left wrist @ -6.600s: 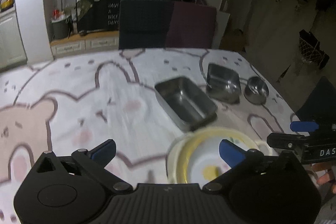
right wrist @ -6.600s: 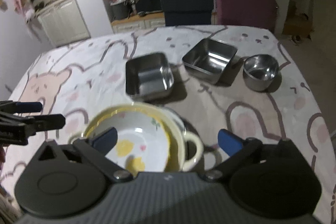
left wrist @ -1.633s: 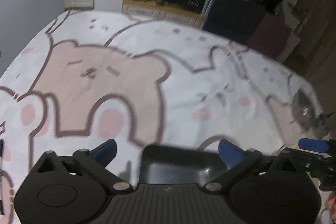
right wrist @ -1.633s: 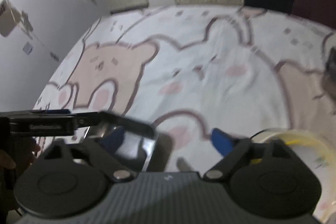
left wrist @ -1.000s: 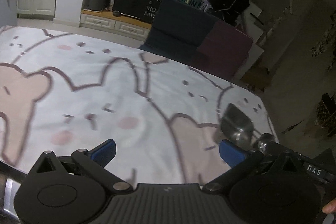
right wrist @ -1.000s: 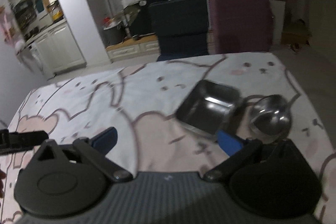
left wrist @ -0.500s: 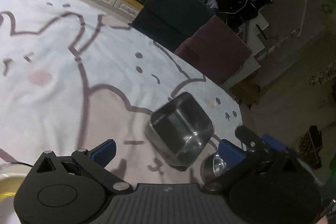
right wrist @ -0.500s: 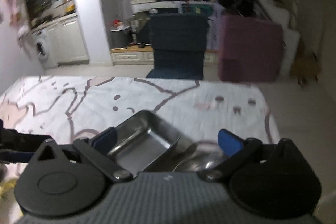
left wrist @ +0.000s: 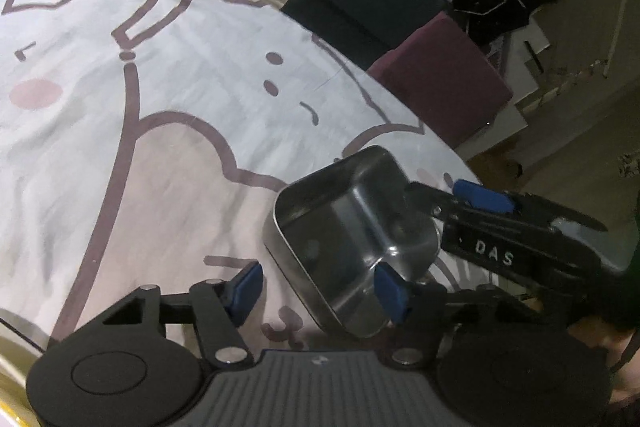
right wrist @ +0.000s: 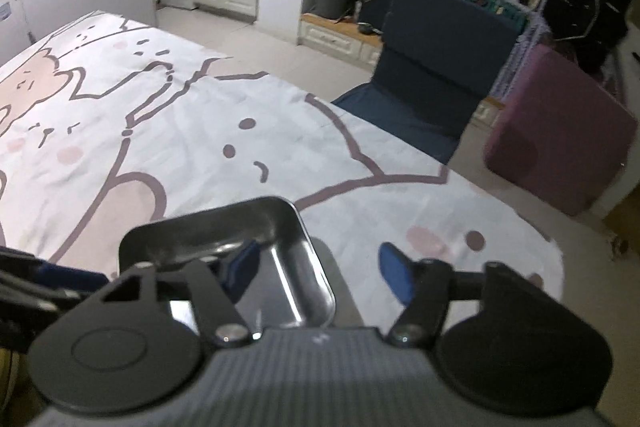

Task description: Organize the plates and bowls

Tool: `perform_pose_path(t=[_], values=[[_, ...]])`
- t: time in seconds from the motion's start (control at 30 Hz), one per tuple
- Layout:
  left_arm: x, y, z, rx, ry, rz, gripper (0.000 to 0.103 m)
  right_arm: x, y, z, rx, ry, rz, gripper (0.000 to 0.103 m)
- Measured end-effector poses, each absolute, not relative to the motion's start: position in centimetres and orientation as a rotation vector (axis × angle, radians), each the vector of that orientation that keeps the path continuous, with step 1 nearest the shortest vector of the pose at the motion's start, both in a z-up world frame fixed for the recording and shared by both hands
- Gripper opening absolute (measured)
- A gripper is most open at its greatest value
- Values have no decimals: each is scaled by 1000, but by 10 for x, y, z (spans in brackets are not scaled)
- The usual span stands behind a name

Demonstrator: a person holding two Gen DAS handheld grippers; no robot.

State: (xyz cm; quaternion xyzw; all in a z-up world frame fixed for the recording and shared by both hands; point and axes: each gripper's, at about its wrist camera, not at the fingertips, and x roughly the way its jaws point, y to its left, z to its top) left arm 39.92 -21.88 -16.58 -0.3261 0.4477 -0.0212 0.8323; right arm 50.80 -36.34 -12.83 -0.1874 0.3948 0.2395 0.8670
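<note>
A table (left wrist: 168, 131) under a white cloth printed with pink bears fills most of both views, with a dark blue chair (right wrist: 436, 67) and a maroon chair (right wrist: 560, 151) at its far edge. Near the table's far right corner sits a square steel tray (left wrist: 352, 239), straddled from both sides. The left gripper (left wrist: 318, 285) has one blue pad inside the tray and one outside its near wall, the right gripper (right wrist: 318, 267) likewise straddles the opposite wall, and both pairs of fingers are closing, not yet clamped on the metal.
</note>
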Motion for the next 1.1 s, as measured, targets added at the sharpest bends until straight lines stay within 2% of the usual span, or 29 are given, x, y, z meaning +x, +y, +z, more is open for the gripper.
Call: perform_pose_path(t=[0.1, 0.17, 0.27, 0.3, 0.33, 0.47, 0.73, 0.77, 0.8, 1.1], values=[[403, -220, -172, -704, 969, -52, 56, 513, -350, -134, -405, 855, 528, 58], [405, -221, -176, -723, 994, -59, 55, 518, -345, -138, -410, 885, 540, 46], [408, -222, -181, -741, 1017, -71, 46, 525, -341, -144, -406, 916, 530, 34], [408, -223, -181, -740, 1019, -72, 40, 526, -340, -146, -396, 922, 525, 25], [408, -223, -181, -740, 1021, -74, 38, 525, -342, -145, -391, 921, 516, 21], [411, -224, -182, -711, 1040, -53, 25, 522, -343, -149, -384, 912, 489, 19], [418, -217, -185, -706, 1053, -55, 22, 520, -353, -151, -384, 985, 473, 17], [419, -216, -185, -705, 1058, -58, 21, 519, -353, -152, -386, 992, 470, 16], [420, -215, -185, -700, 1063, -56, 20, 518, -354, -152, -386, 991, 461, 10], [414, -183, -160, -645, 1016, -46, 10, 496, -357, -131, -259, 959, 467, 3]])
